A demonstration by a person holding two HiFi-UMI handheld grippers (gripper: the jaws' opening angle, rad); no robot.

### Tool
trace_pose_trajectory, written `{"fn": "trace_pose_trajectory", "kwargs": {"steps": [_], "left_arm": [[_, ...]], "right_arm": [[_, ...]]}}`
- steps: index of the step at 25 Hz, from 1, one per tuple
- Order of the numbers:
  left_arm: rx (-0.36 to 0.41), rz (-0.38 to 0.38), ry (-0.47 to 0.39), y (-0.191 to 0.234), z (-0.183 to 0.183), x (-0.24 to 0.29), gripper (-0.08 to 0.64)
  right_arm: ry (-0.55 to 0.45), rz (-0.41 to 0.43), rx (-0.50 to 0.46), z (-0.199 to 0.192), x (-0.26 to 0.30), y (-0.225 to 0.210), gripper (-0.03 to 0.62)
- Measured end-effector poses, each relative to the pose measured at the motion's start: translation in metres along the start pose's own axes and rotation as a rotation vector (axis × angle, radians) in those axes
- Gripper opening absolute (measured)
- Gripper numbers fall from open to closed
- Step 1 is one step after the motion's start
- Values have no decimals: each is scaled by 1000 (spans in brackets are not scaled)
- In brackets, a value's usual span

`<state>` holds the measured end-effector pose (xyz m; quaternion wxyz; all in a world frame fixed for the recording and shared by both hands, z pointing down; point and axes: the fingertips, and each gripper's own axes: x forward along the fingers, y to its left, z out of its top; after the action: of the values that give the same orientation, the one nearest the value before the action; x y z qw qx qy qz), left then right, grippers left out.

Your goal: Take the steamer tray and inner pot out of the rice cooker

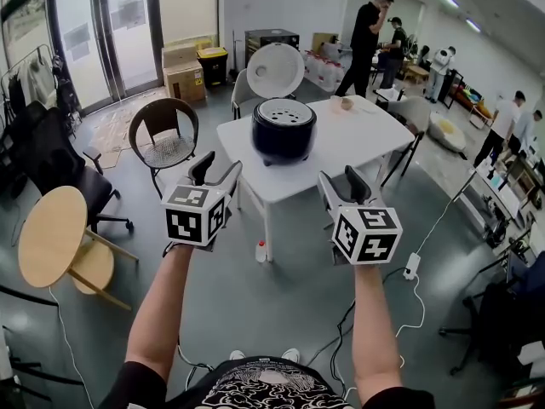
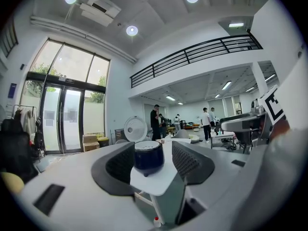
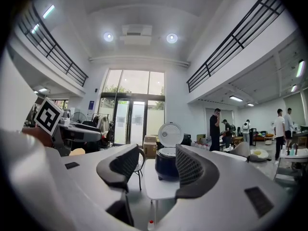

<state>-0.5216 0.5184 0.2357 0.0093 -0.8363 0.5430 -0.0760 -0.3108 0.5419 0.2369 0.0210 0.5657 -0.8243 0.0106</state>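
A dark blue rice cooker (image 1: 283, 130) stands on a white table (image 1: 341, 147), its round white lid (image 1: 275, 70) raised at the back. A white perforated steamer tray (image 1: 284, 111) shows in its open top. The cooker also appears between the jaws in the left gripper view (image 2: 148, 157) and the right gripper view (image 3: 166, 163), far off. Both grippers hover in the air well short of the table: left gripper (image 1: 215, 169), right gripper (image 1: 339, 181). Each stands open with nothing between its jaws.
A brown mesh chair (image 1: 166, 135) stands left of the table, a round wooden table (image 1: 53, 237) nearer left. A small bottle (image 1: 261, 251) sits on the floor by a table leg. Cables and a power strip (image 1: 413, 266) lie at right. People stand at the back.
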Motion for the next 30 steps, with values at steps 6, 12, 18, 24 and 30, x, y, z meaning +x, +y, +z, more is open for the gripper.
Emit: {"fn": "trace_pose_trajectory", "kwargs": {"steps": [6,12,18,24,30], "left_arm": [[-2,4,4,-2,-3,1,307],[-5,24,6,1,-5,4,362],[-7,5,15,-8,-7,13,417],[-9,14,12,-22,-5,26,423],[-31,36,29,-40,-13,52,422]], "right_arm": [[4,4,-1,-3,-1,-3,321],[6,-10,11,-6,-1,-11,385],[-2,-17,17,-7,1,-22,478],[8,-5,19,-11,1,-43,508],[32,18,11,-24,7,-75,520]]}}
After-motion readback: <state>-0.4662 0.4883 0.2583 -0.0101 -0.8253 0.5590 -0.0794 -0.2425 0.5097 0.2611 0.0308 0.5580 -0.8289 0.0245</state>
